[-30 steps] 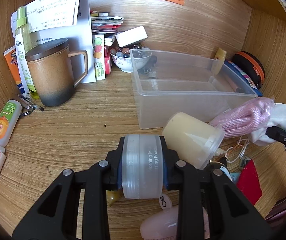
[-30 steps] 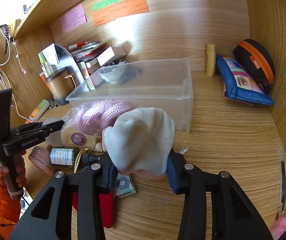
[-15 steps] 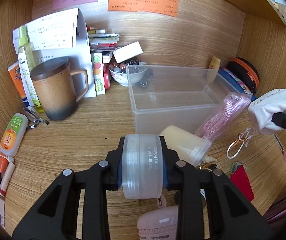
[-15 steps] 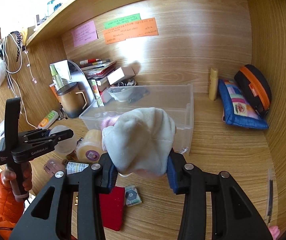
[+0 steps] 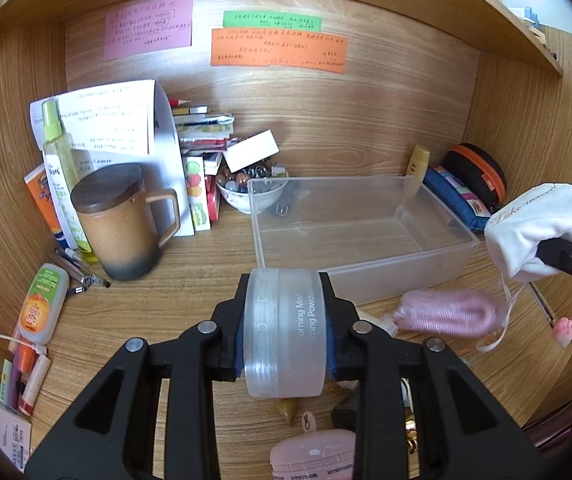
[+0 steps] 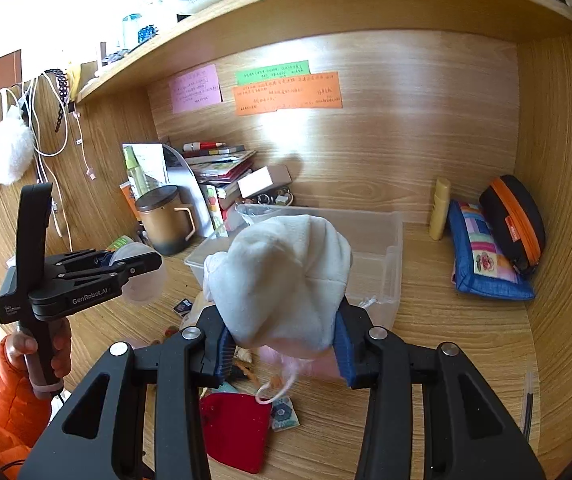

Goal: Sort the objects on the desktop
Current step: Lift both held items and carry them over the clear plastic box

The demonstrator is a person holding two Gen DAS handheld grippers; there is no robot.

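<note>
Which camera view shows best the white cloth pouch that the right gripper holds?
The right wrist view: the white cloth pouch fills its centre, clamped in the right gripper. The left wrist view shows the pouch only at its right edge, smaller, though its printed lettering faces that camera.

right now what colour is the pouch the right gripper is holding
White, or off-white, with cursive lettering on it; the pouch in the right gripper shows best in the left wrist view.
</note>
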